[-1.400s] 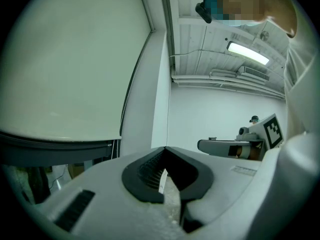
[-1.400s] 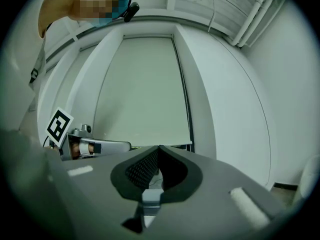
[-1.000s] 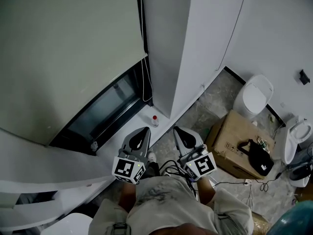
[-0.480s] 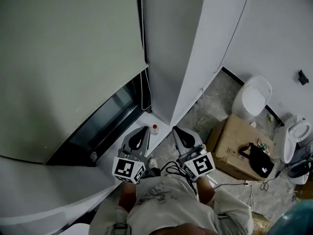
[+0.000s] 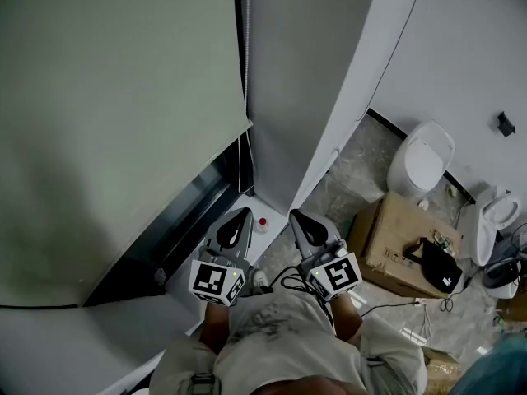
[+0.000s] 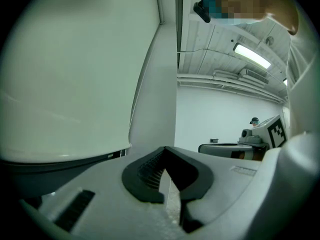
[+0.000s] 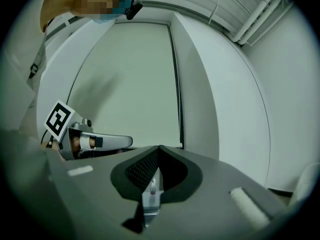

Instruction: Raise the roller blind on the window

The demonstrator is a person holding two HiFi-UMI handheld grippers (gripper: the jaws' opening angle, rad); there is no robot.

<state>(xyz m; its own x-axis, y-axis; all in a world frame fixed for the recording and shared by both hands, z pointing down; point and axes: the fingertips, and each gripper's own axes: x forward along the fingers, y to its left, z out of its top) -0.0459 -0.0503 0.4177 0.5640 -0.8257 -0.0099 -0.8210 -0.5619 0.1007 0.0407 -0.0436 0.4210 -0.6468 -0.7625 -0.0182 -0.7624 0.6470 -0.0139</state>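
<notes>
The pale roller blind [image 5: 123, 122] hangs low over the window at the left, with a strip of dark glass [image 5: 193, 208] showing below its bottom bar. Its bead chain [image 5: 244, 72] runs down the blind's right edge beside the white wall panel. My left gripper [image 5: 244, 214] and right gripper [image 5: 293, 216] sit side by side below the chain's loop, apart from it. Both are shut and empty. The blind [image 6: 75, 84] fills the left gripper view above the closed tips [image 6: 165, 150]. In the right gripper view the chain [image 7: 177, 94] hangs ahead of the shut gripper [image 7: 159, 149].
A small red-capped bottle [image 5: 262, 223] stands on the ledge between the grippers. On the floor at the right are a cardboard box [image 5: 387, 241] with a black bag [image 5: 434, 263] on it, two white toilets [image 5: 420, 159] [image 5: 492, 225] and loose cables.
The head view has swung toward the window, so the blind fills more of the picture. Both grippers stay shut, side by side in about the same place.
</notes>
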